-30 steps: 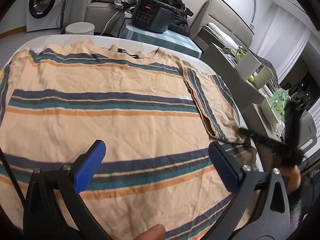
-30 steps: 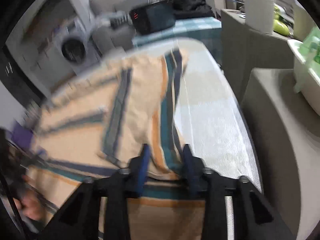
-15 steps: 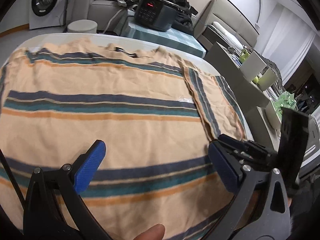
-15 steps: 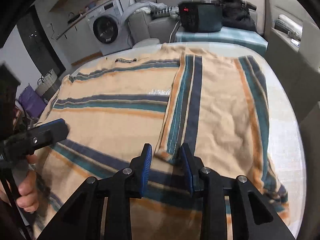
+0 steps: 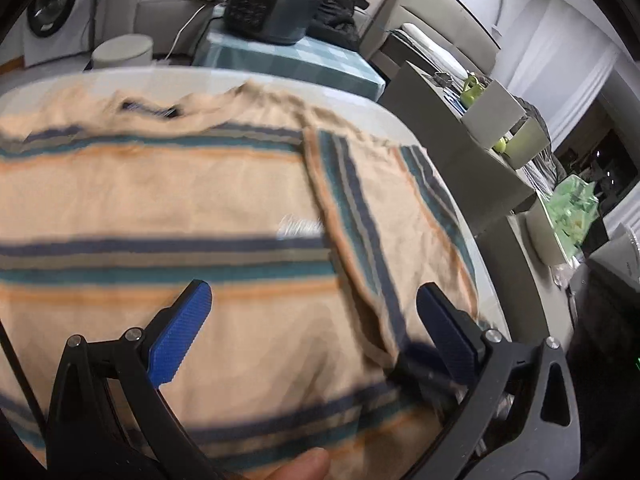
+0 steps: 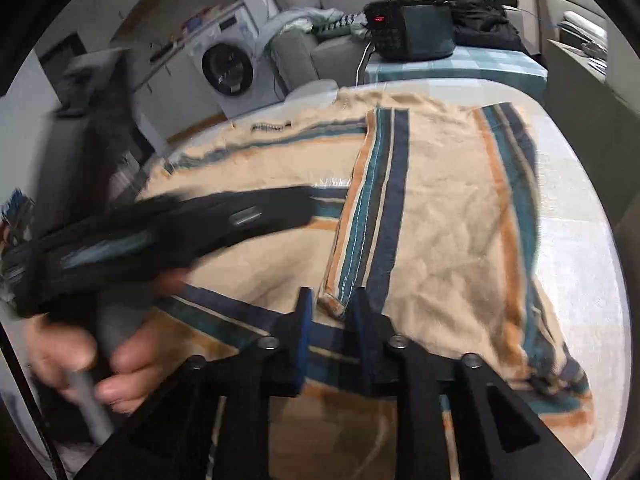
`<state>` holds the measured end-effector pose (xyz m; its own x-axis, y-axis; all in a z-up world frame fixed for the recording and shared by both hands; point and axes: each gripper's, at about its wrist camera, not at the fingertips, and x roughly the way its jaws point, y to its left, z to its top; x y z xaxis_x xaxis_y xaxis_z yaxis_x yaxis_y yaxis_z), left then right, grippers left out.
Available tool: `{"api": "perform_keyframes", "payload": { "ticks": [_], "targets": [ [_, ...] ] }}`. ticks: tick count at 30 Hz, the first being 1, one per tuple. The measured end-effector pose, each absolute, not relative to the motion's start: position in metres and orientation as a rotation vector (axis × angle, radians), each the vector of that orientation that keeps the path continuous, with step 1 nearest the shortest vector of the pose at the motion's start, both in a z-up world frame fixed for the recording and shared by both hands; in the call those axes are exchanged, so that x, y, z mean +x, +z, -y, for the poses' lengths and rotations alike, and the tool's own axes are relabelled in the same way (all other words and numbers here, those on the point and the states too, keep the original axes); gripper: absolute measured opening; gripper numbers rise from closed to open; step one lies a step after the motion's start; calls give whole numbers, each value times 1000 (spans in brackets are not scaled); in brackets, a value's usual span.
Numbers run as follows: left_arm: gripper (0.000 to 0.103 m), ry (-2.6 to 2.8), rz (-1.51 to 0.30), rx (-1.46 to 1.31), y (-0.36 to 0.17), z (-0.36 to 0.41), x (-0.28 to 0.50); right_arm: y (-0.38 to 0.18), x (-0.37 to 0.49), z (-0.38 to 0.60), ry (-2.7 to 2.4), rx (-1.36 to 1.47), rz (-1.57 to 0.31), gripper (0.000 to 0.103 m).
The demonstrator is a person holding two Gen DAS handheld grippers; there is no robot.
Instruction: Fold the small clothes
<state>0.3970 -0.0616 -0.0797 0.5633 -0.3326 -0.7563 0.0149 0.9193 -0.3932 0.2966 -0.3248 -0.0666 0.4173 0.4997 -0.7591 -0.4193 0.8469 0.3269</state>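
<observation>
A peach T-shirt (image 5: pixel 160 192) with navy, teal and orange stripes lies spread on a white table (image 6: pixel 576 208). Its right sleeve (image 6: pixel 440 200) is folded inward over the body. My left gripper (image 5: pixel 316 320) hovers over the shirt's lower part, open wide, blue pads (image 5: pixel 184 332) clear of the cloth; the folded sleeve's lower edge lies just ahead of its right finger. My right gripper (image 6: pixel 332 312) sits low with its jaws narrow, pinching the corner of the sleeve's hem (image 6: pixel 334 304). The hand (image 6: pixel 80 360) carrying the left gripper shows blurred at the left of the right wrist view.
Behind the table stands a black appliance (image 5: pixel 272 12) with a red display on a teal checked cloth. A washing machine (image 6: pixel 228 68) and a grey sofa (image 6: pixel 332 52) are farther back. Grey shelving (image 5: pixel 460 140) with boxes runs close along the table's right edge.
My right gripper swung the sleeve over the shirt's body and laid it flat, then stayed. My left gripper slid to the right across the shirt, toward the folded sleeve.
</observation>
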Motion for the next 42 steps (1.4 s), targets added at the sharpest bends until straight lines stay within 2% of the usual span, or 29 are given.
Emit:
{"api": "perform_keyframes", "payload": {
  "ticks": [1, 3, 7, 12, 14, 19, 22, 25, 27, 28, 29, 30, 31, 32, 34, 35, 36, 42],
  "targets": [
    [100, -216, -962, -358, -81, 67, 408, -63, 291, 331, 565, 93, -969, 29],
    [78, -229, -979, -349, -86, 76, 432, -59, 285, 341, 557, 104, -959, 30],
    [76, -233, -971, -318, -89, 91, 475, -62, 282, 354, 516, 93, -967, 31],
    [55, -141, -939, -143, -90, 110, 504, -69, 286, 361, 490, 87, -988, 31],
    [53, -94, -941, -84, -91, 112, 509, -68, 284, 365, 458, 70, -991, 31],
    [53, -61, -966, -147, -88, 83, 498, -64, 277, 399, 343, 118, -983, 31],
    [54, -138, -961, -288, -80, 57, 473, -66, 278, 409, 331, 139, -993, 31],
    [54, -158, -937, -314, -64, 36, 440, -63, 277, 407, 310, 154, -995, 31],
    [58, -146, -924, -310, -52, 17, 411, -49, 270, 400, 341, 178, -938, 32],
    [63, -132, -916, -315, -47, 8, 399, -44, 265, 395, 349, 178, -916, 40],
    [74, -115, -905, -321, -41, -3, 385, -37, 259, 388, 354, 179, -891, 46],
    [83, -96, -885, -330, -35, -17, 367, -30, 256, 381, 357, 185, -863, 56],
    [86, -81, -873, -336, -31, -27, 353, -25, 255, 372, 365, 189, -850, 65],
    [87, -64, -864, -340, -27, -38, 339, -19, 253, 364, 382, 195, -838, 69],
    [97, -14, -849, -359, -20, -68, 310, -7, 246, 345, 418, 202, -823, 86],
    [102, 12, -841, -375, -18, -82, 297, -2, 244, 336, 430, 201, -813, 89],
    [102, 47, -824, -410, -17, -103, 279, 4, 240, 327, 440, 199, -802, 92],
    [102, 233, -749, -651, -32, -221, 193, 37, 227, 270, 511, 216, -753, 94]
  ]
}}
